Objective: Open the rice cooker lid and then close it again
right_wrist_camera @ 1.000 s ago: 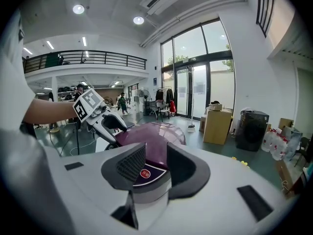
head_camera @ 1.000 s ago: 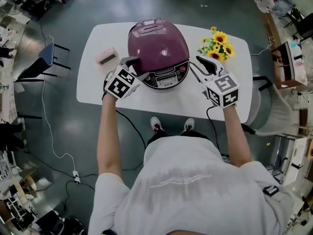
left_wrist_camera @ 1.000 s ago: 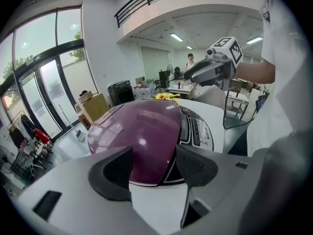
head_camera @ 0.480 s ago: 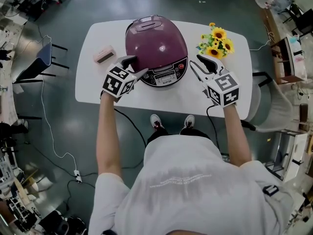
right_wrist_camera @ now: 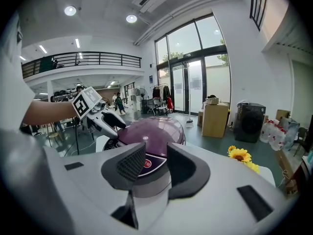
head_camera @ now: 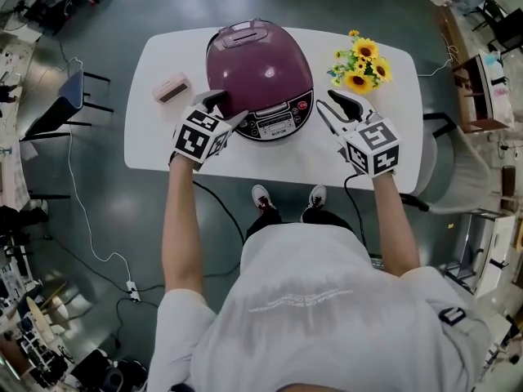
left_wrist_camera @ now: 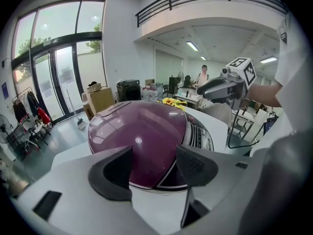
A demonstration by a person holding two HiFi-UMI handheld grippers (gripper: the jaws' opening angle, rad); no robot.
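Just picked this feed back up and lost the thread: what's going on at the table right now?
A person holds a gripper in each hand over a white oval table. The glossy purple domed rice cooker sits in the middle with its lid shut. The left gripper hovers at the cooker's front left, jaws apart and empty. The right gripper hangs off to the cooker's right, also open and empty, near a bunch of yellow sunflowers. Neither gripper is gripping the cooker.

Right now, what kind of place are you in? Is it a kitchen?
Probably not a home kitchen. It looks like a big workshop or lab hall: tall glass doors, a balcony railing overhead, a cardboard box on the floor. The rice cooker just sits on a white table.
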